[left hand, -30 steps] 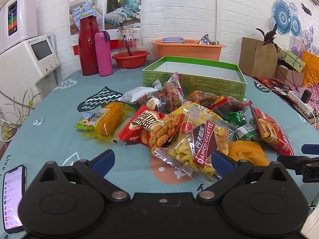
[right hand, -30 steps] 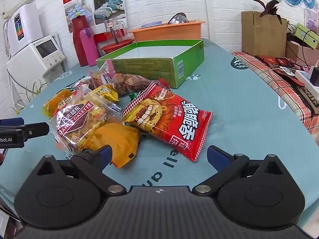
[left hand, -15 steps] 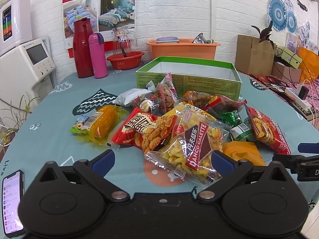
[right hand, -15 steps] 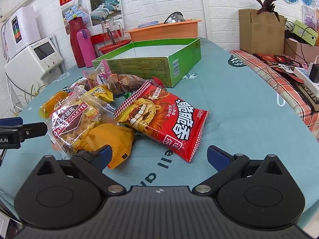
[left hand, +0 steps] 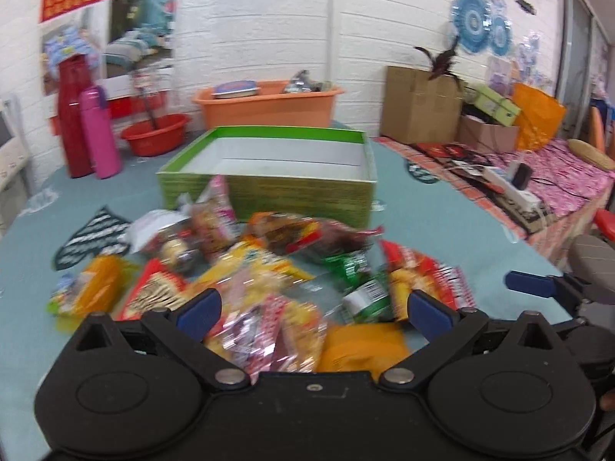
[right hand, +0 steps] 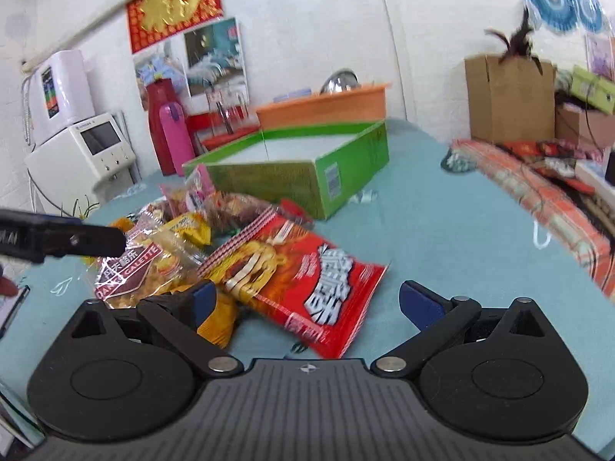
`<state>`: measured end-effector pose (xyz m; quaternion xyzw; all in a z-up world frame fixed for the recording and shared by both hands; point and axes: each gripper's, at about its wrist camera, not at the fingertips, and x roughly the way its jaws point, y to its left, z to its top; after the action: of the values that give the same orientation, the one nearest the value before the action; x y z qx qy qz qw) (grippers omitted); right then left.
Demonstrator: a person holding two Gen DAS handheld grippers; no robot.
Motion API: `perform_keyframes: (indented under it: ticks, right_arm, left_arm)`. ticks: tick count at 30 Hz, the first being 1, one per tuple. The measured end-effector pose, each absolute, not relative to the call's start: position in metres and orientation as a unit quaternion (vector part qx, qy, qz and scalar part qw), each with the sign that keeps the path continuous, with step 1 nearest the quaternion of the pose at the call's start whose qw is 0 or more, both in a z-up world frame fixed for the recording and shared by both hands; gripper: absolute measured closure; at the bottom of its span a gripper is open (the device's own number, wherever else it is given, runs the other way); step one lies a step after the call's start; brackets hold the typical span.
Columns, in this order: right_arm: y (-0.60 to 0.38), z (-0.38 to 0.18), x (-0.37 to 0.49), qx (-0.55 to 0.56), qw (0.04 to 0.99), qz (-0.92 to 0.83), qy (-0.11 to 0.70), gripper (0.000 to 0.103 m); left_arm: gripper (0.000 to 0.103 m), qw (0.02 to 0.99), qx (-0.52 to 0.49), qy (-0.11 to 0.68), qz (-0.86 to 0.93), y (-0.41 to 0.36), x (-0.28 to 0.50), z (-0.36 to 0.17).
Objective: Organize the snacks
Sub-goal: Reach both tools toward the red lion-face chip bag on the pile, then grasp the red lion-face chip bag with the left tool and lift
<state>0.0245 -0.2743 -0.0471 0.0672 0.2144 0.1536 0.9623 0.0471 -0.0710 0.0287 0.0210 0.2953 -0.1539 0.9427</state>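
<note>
We see the snack packets (left hand: 269,265) heaped together near the middle of the teal surface (right hand: 442,238), just in front of the open green box (left hand: 269,176), whose white inside shows no packets. On the right side of the heap lies a large red packet (right hand: 307,280), flat, with one corner pointing toward the surface's near edge. Beside it, touching, are a clear packet with a dark red label (right hand: 130,272) and an orange-yellow packet (left hand: 365,349) closest to us. A yellow corn-like packet (left hand: 88,288) sits at the heap's left side (much of this view is blurred, so we cannot read the labels there).

The left gripper (left hand: 313,309) hangs low over the near side of the heap with its fingers spread wide, holding nothing; the clear packet and the orange-yellow one show between them. The right gripper (right hand: 307,301) likewise has its fingers wide apart and empty, with the large red packet lying between and beyond them.

Behind the box, toward the surface's far edge, stand a red flask (left hand: 73,123) and a pink bottle (left hand: 98,134) side by side, a red basin (left hand: 155,134) and an orange tub (left hand: 269,105). A cardboard carton (left hand: 419,111) stands off to the right.
</note>
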Motion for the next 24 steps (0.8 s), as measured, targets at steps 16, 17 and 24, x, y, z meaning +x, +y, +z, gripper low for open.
perform_keyframes:
  ticks: [16,17,24]
  right_arm:
    - [-0.269,-0.064,0.06,-0.002,0.936,0.207,0.285,0.0]
    - [-0.268,-0.063,0.06,-0.011,0.936,0.206,0.284,0.0]
    - [-0.265,-0.051,0.054,-0.031,0.942,0.19,0.276,0.039]
  left_arm:
    - [0.035,0.878,0.029,0.39,-0.275,-0.131,0.127,-0.003]
    - [0.037,0.877,0.027,0.389,-0.282,-0.131,0.129,-0.004]
    - [0.041,0.88,0.008,0.362,-0.307,-0.121,0.114,0.016]
